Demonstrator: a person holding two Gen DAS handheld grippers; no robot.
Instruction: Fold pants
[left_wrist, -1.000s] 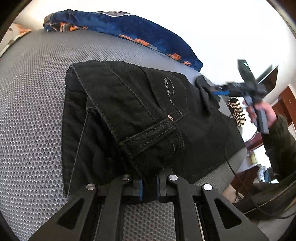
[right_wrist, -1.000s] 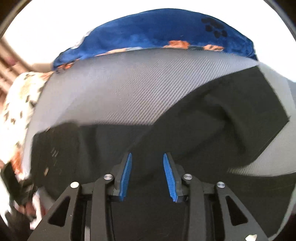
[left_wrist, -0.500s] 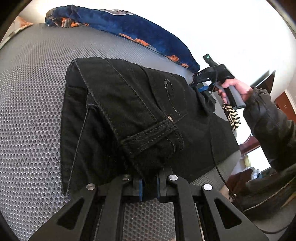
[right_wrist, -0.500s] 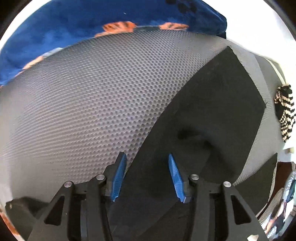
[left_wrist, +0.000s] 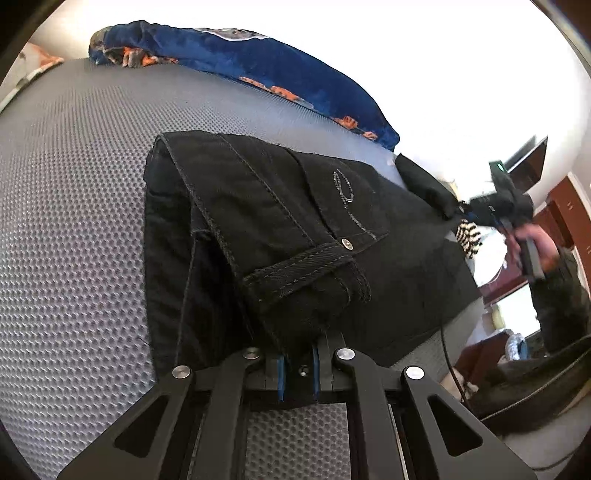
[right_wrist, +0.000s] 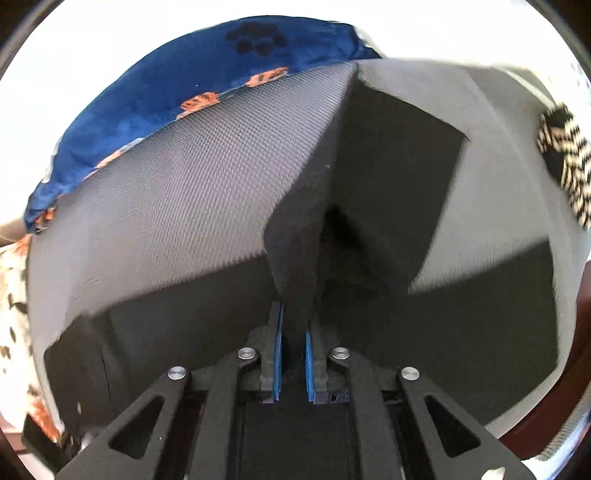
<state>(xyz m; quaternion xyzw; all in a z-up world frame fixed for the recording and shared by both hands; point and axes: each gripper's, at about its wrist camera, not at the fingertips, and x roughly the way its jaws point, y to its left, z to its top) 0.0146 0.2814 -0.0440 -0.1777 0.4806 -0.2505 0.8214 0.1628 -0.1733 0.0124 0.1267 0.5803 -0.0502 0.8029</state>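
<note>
Black jeans (left_wrist: 280, 236) lie across a grey mesh mattress (left_wrist: 74, 221), with the waistband and a stitched back pocket nearest me. My left gripper (left_wrist: 297, 365) is shut on the waistband edge. In the right wrist view the leg end of the pants (right_wrist: 388, 177) rises in a pinched ridge into my right gripper (right_wrist: 293, 354), whose blue pads (right_wrist: 309, 363) are shut on the cloth. The left wrist view shows the right gripper (left_wrist: 461, 212) at the far right, blurred, gripping the lifted leg end, with a hand (left_wrist: 532, 247) on its handle.
A blue blanket (left_wrist: 258, 70) with orange prints lies along the mattress's far edge. A black-and-white patterned cloth (right_wrist: 565, 162) sits at the right edge. Brown furniture (left_wrist: 554, 221) and a cable (left_wrist: 448, 354) are beyond the mattress on the right. A floral cloth (right_wrist: 14, 302) is at the left.
My right gripper went from open over the leg end to shut on it and pulled the cloth up into a ridge. The left gripper kept its grip and shifted slightly.
</note>
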